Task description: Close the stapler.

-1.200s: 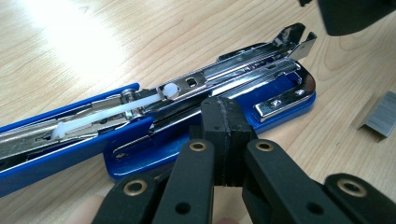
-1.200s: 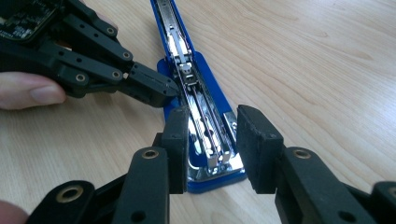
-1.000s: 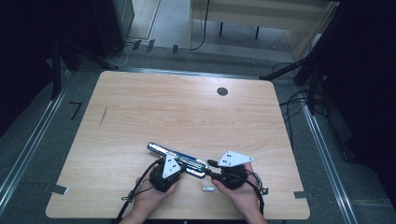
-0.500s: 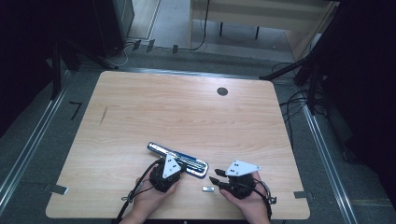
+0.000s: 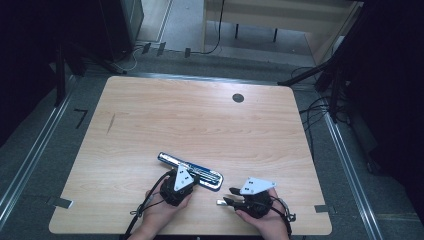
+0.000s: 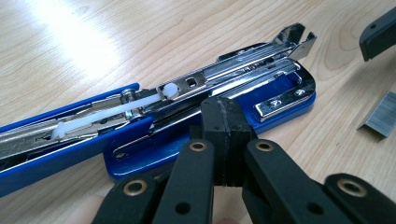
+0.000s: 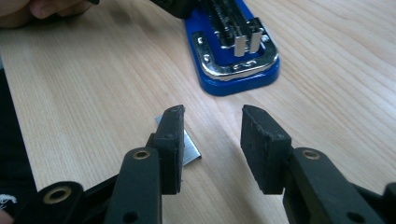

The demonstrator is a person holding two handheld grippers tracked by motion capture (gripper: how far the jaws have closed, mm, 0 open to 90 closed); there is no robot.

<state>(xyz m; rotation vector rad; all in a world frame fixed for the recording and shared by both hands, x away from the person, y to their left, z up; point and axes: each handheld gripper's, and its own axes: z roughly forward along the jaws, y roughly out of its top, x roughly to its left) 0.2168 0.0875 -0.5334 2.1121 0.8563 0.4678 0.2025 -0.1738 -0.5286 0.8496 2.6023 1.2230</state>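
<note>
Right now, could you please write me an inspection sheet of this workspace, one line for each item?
Surface: wooden table, with a dark round hole near the far edge.
Job's things: blue stapler lying opened, metal staple channel exposed; strip of staples flat on the table beside it.
Clutter: nothing seen.
Grippers: left gripper shut, its jaws pressed together at the stapler base; right gripper open, close to the strip of staples, not holding it.
Cables: black cable trails from the left gripper; more cables on the floor.
Surroundings: grey floor, metal rails along both table sides, wooden furniture behind.
</note>
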